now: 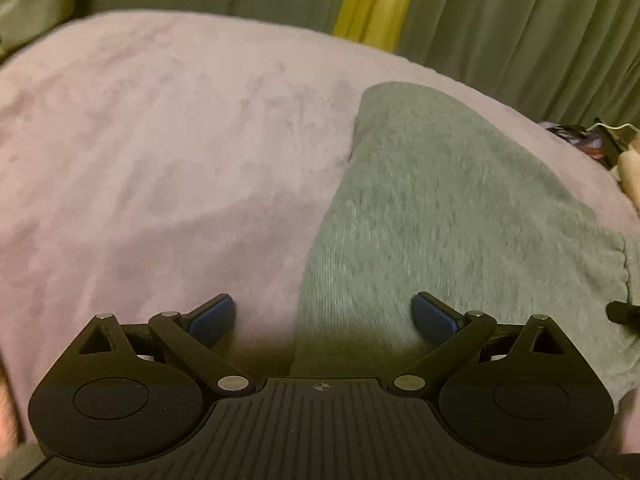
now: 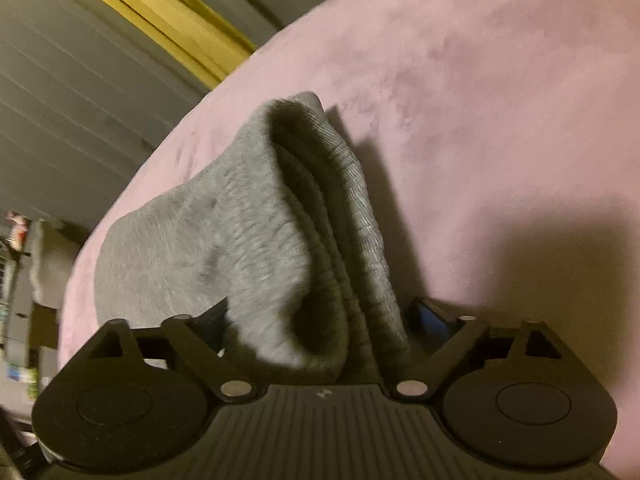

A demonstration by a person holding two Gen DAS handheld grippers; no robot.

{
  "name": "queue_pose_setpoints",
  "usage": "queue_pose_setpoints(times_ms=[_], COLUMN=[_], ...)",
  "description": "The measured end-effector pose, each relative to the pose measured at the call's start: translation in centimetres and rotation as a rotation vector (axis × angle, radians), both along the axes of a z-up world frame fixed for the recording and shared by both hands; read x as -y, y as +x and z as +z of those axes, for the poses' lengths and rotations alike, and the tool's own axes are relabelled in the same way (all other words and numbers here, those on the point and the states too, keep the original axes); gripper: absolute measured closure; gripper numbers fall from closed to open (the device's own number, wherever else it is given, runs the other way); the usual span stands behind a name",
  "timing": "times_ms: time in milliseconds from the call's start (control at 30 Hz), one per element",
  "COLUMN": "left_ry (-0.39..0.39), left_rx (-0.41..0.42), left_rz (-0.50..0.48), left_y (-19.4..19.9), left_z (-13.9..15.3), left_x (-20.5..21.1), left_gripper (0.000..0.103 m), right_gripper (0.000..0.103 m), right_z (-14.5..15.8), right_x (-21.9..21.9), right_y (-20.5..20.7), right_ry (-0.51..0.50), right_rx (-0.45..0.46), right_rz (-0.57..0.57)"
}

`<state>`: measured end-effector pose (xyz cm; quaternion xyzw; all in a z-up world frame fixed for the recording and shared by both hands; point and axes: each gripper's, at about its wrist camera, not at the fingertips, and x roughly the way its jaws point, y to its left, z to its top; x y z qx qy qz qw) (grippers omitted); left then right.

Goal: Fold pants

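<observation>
Grey knit pants [image 1: 448, 216] lie on a pink plush bed cover [image 1: 160, 152]. My left gripper [image 1: 323, 316] is open and empty; its blue pads straddle the left edge of the pants, just above the fabric. In the right wrist view the pants [image 2: 248, 232] are bunched, with the ribbed waistband [image 2: 352, 216] raised in folds between my right gripper's fingers [image 2: 320, 320]. The right jaws stand wide around the thick bundle; its fingertips are mostly hidden by cloth. A tip of the right gripper [image 1: 622, 312] shows at the left view's right edge.
Grey-green curtains [image 1: 520, 20] with a yellow strip [image 1: 372, 0] hang behind the bed. Clutter [image 1: 600, 140] sits beyond the bed's right edge. In the right wrist view shelves or boxes [image 2: 20, 280] stand at the left past the bed edge [image 2: 80, 264].
</observation>
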<state>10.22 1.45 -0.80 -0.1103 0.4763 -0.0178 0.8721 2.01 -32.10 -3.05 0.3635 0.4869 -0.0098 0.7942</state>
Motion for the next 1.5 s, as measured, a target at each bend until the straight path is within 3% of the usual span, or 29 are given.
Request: queue_pose_setpoints(times_ms=[133, 300, 400, 433, 533, 600, 633, 700, 800, 900, 933, 1033, 1100, 1200, 1500], left_ry=[-0.161, -0.191, -0.159, -0.146, -0.143, -0.154, -0.153, -0.157, -0.143, -0.152, -0.155, -0.127, -0.115, -0.161, -0.161], left_rx=[-0.063, -0.101, -0.087, -0.081, -0.07, -0.066, -0.058, -0.02, 0.016, 0.034, 0.039, 0.06, 0.07, 0.082, 0.139], left_rz=[-0.1, -0.262, -0.307, -0.322, -0.342, -0.346, -0.353, -0.365, -0.358, -0.323, -0.316, -0.309, -0.309, -0.298, -0.264], left_y=[2.4, 5.4, 6.1, 6.4, 7.0, 7.4, 7.3, 6.9, 6.2, 6.1, 6.0, 5.7, 5.4, 5.4, 7.1], left_z=[-1.0, -1.4, -1.4, -1.6, -1.5, -1.4, -1.4, -1.2, -1.0, -0.7, -0.3, 0.4, 1.0, 2.4, 5.2], left_x=[-1.6, 0.2, 1.5, 1.9, 2.6, 2.6, 2.6, 2.6, 2.7, 2.9, 3.0, 3.4, 3.5, 2.8, 4.1], left_gripper=[0.003, 0.002, 0.002, 0.001, 0.002, 0.004, 0.008, 0.02, 0.03, 0.054, 0.063, 0.073, 0.077, 0.082, 0.082], right_gripper=[0.004, 0.005, 0.034, 0.035, 0.033, 0.021, 0.012, 0.007, 0.008, 0.034, 0.039, 0.044, 0.045, 0.046, 0.048], right_z=[-0.8, -0.7, -0.9, -1.0, -1.2, -1.6, -1.6, -1.7, -1.5, -0.4, -0.1, 0.9, 2.0, 3.7, 9.0], right_x=[1.0, 0.9, 0.8, 0.8, 1.3, 1.7, 1.9, 1.6, 0.8, -1.3, -1.7, -2.2, -2.8, -3.7, -5.2], right_y=[1.0, 3.3, 4.0, 3.8, 3.7, 4.2, 4.3, 4.4, 4.9, 4.6, 4.5, 4.1, 4.0, 4.4, 7.6], right_ry=[0.067, 0.101, 0.069, 0.07, 0.107, 0.138, 0.168, 0.207, 0.157, -0.01, -0.046, -0.049, -0.064, -0.054, -0.024], right_rx=[0.014, 0.024, 0.045, 0.047, 0.063, 0.053, 0.053, 0.051, 0.041, 0.043, 0.045, 0.062, 0.079, 0.12, 0.287], right_rz=[0.056, 0.125, 0.154, 0.161, 0.175, 0.16, 0.15, 0.132, 0.116, 0.136, 0.148, 0.129, 0.12, 0.121, 0.143])
